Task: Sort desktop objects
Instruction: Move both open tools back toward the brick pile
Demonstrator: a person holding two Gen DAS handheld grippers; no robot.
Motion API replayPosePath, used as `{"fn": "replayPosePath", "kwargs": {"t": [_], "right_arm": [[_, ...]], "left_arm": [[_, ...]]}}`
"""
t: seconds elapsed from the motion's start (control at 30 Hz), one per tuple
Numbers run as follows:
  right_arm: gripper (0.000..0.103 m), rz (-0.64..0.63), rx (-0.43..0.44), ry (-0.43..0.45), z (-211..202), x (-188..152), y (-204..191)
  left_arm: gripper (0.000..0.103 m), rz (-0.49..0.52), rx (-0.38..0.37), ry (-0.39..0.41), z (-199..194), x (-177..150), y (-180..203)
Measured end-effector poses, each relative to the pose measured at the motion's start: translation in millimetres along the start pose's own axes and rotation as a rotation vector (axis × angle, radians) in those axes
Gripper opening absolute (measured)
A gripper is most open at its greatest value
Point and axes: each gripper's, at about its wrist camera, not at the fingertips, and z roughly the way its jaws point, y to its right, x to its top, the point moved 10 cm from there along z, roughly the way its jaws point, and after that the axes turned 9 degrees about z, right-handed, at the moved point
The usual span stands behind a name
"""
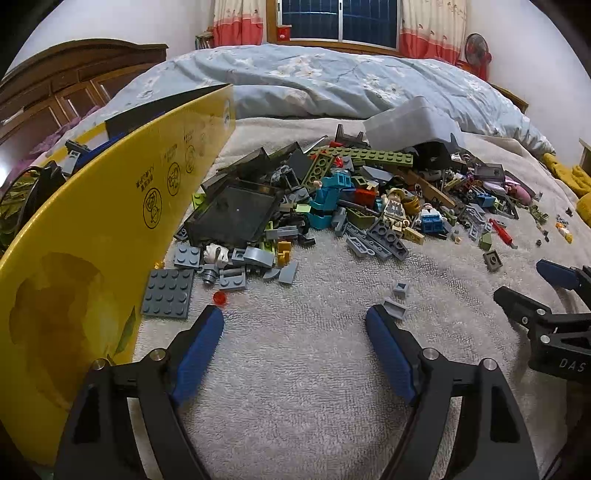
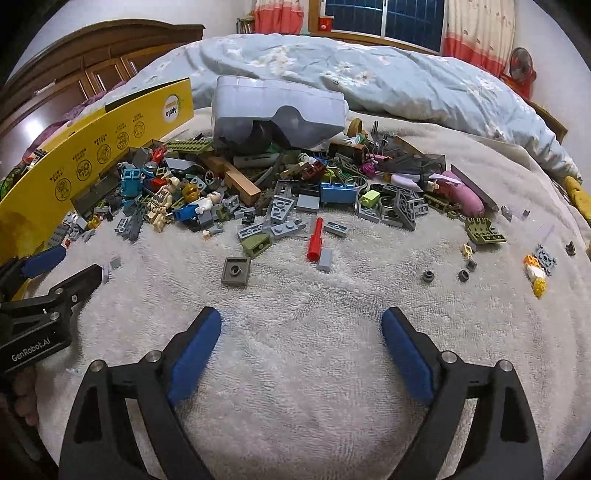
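White towel point(image 2: 295, 369) over bed, brick pile point(image 2: 280, 192), blue duvet point(image 2: 369, 74), curtained window point(image 1: 340, 18)

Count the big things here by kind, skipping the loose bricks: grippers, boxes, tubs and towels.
grippers: 2, the left gripper and the right gripper, both open
yellow cardboard box: 1
translucent plastic tub: 1
white towel: 1
total: 5

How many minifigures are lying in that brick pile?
2 clear ones: a tan minifigure at the pile's left front, and a white-and-blue minifigure just to its right. Others may be buried under bricks.
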Motion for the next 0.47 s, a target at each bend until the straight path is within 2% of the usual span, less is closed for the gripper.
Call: {"fn": "replayPosePath", "kwargs": {"t": [0.47], "right_arm": [[0.091,0.0,0.001,0.0,0.2,0.0,-0.4]], "left_arm": [[0.082,-0.003,-0.003,0.001,-0.1,0.2,0.5]]}}
